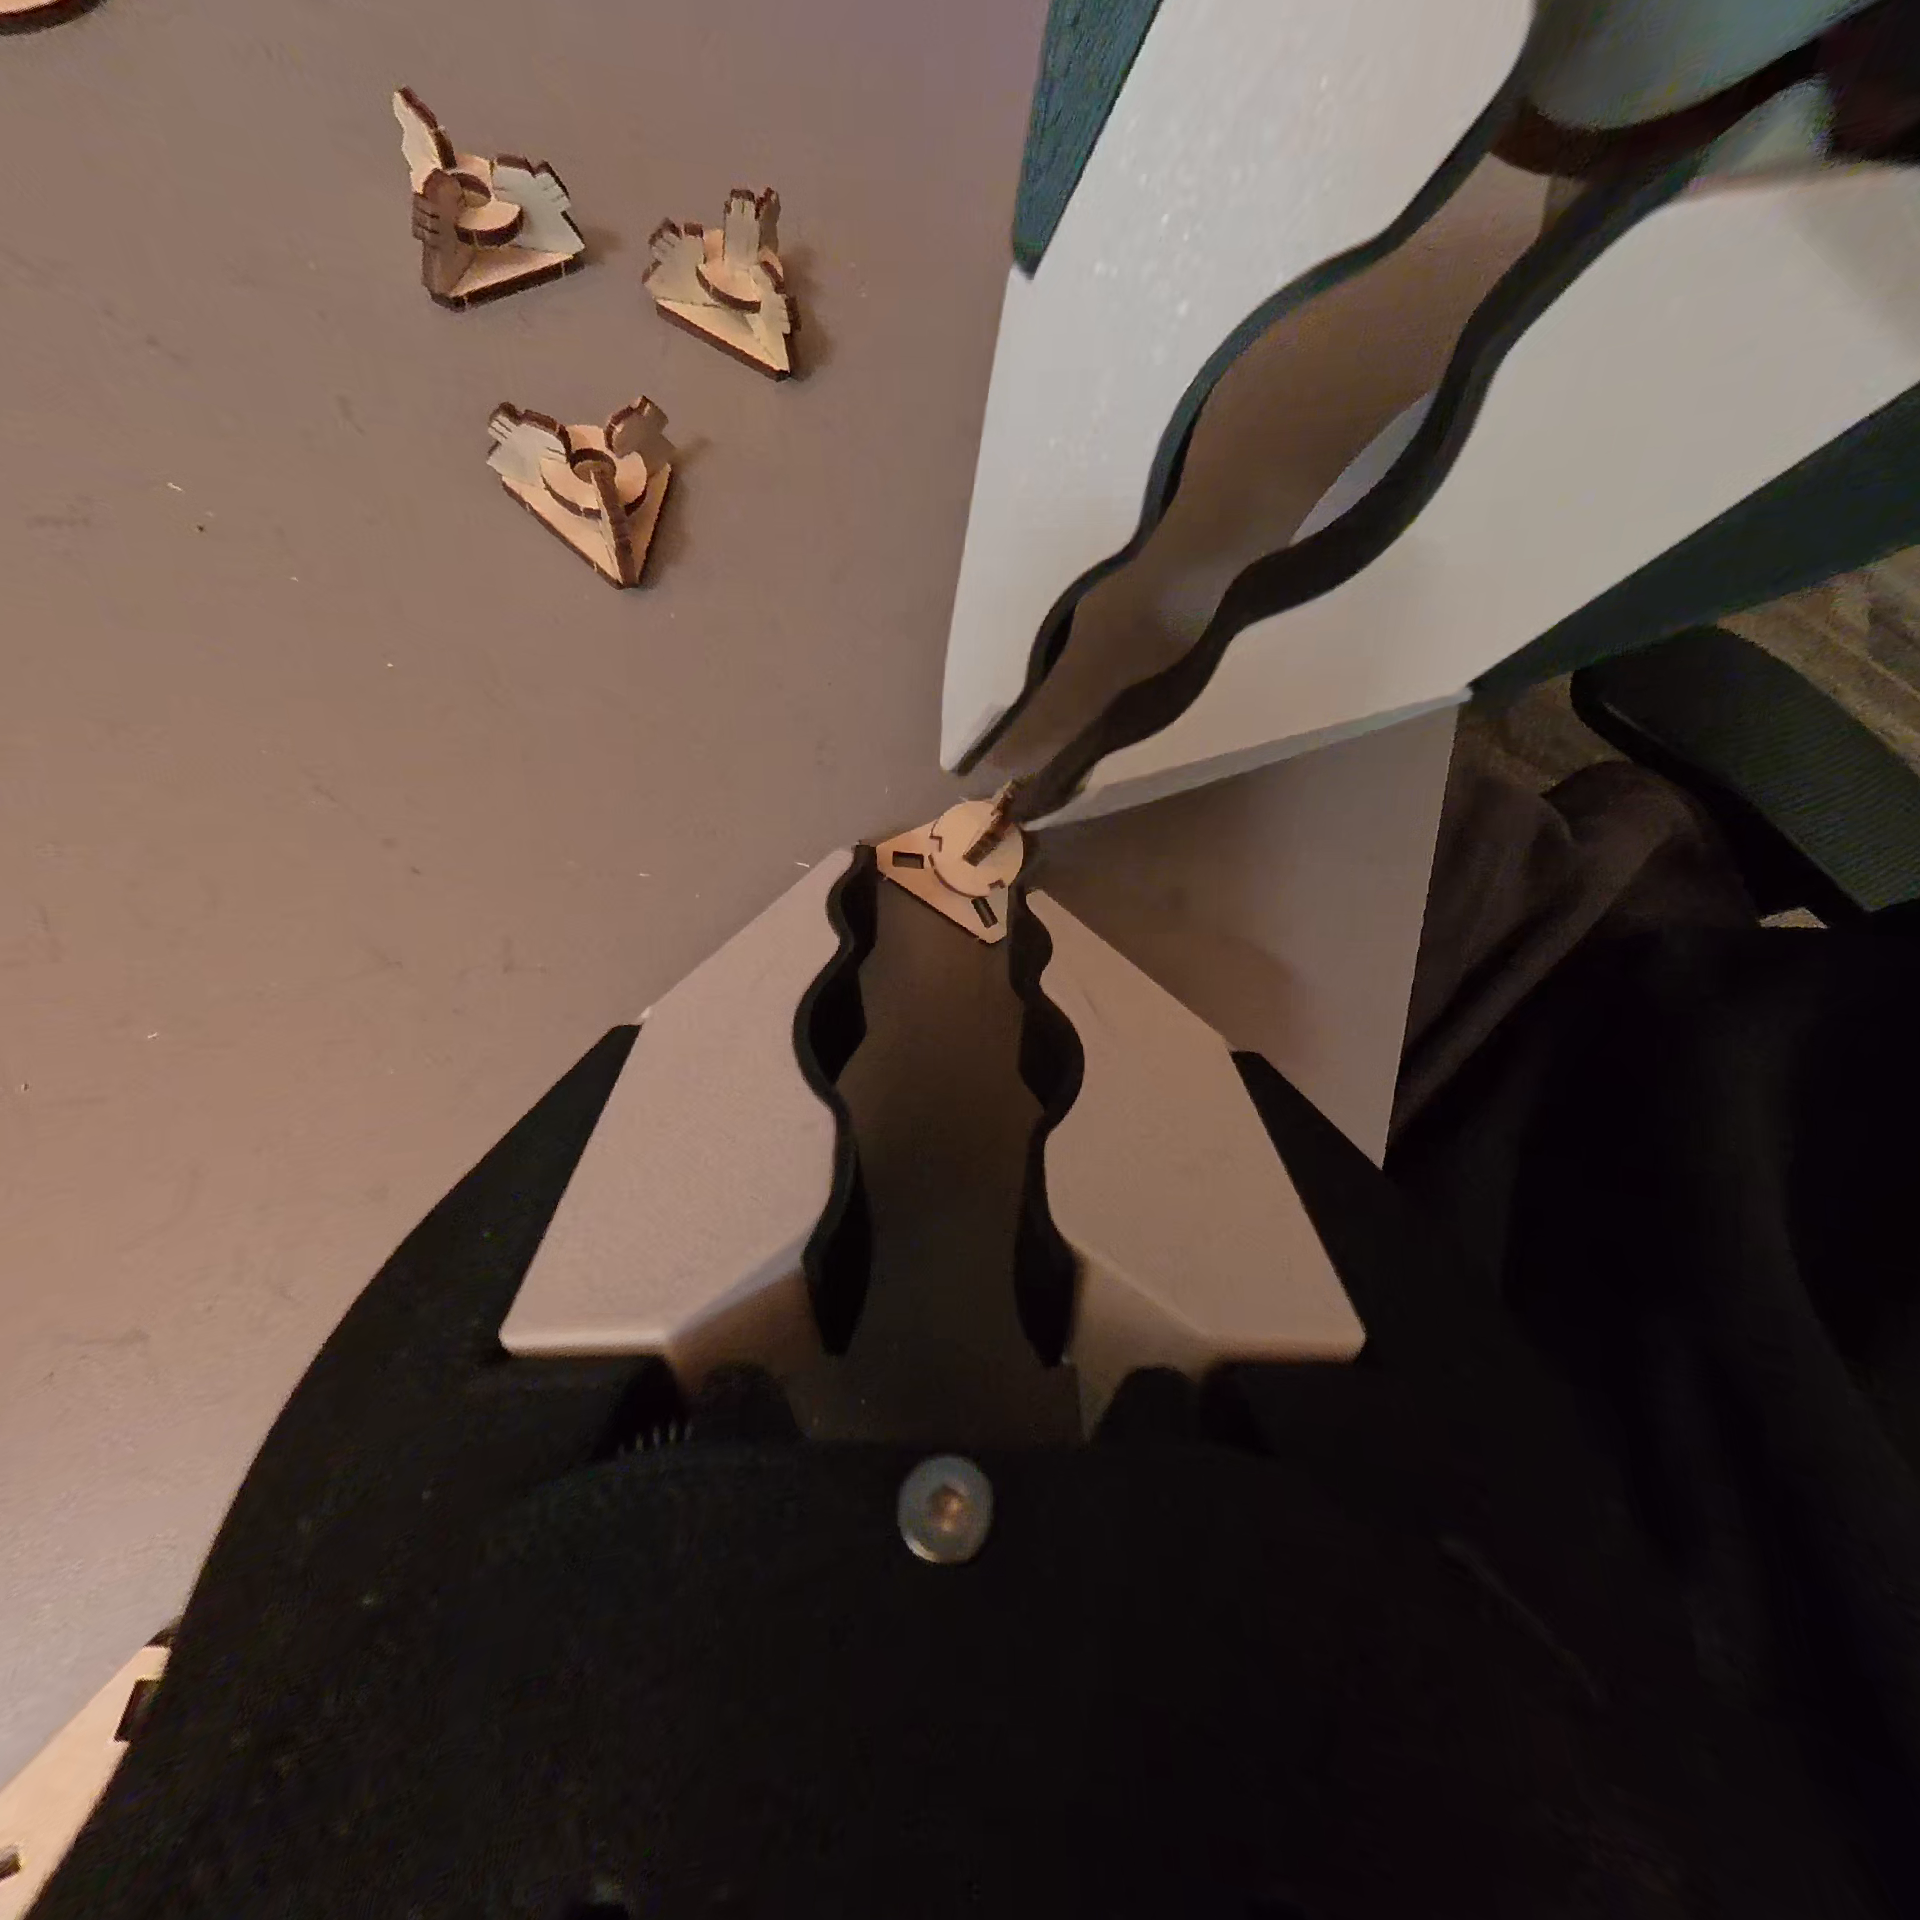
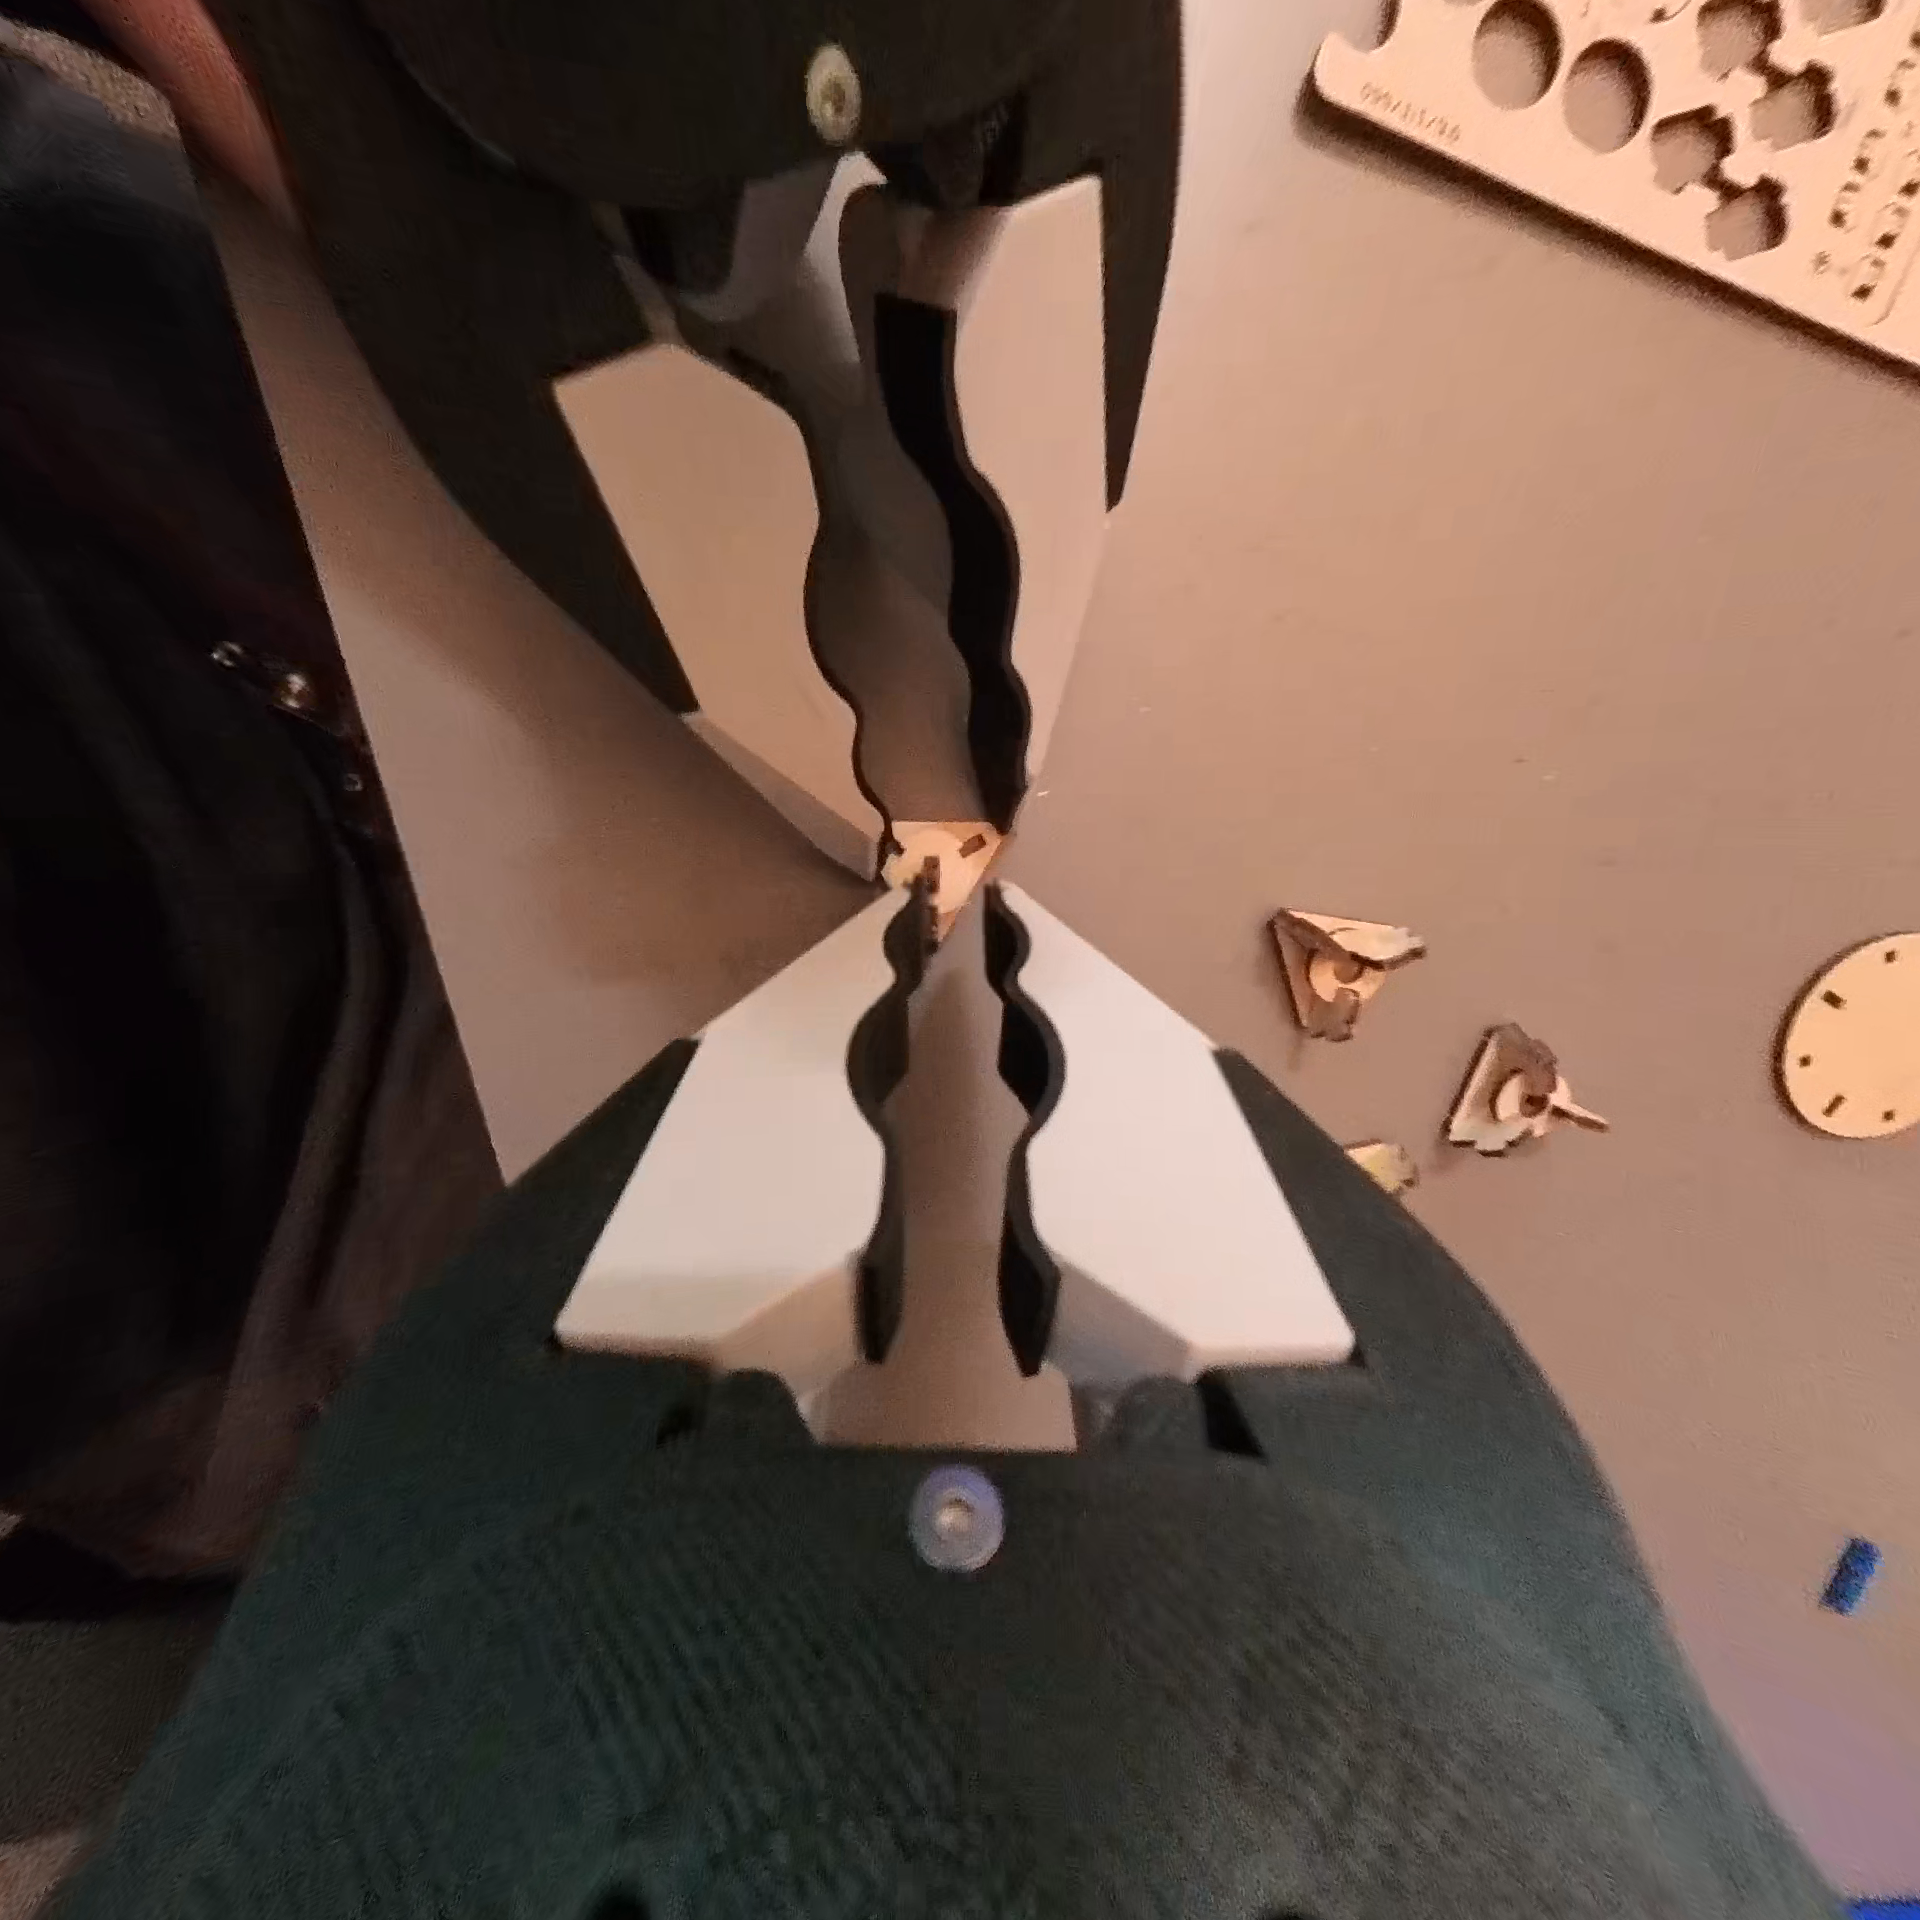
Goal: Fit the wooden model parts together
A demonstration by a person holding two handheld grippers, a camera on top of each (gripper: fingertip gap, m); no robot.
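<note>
My left gripper is shut on a small triangular wooden base with a round disc on top, and holds it over the grey table. A thin notched wooden fin stands in the disc. My right gripper reaches in from the opposite side. The fin lies against its left finger. Its right pad stands apart from the fin, with the base showing in the gap. The left gripper also shows in the right wrist view, both its tips on the base.
Three assembled wooden triangle pieces lie on the table. A round wooden disc and a wooden sheet with cut-outs lie farther off. A person's dark clothing and a dark chair are beyond the table edge. Less than 4 cm separates the two grippers' tips.
</note>
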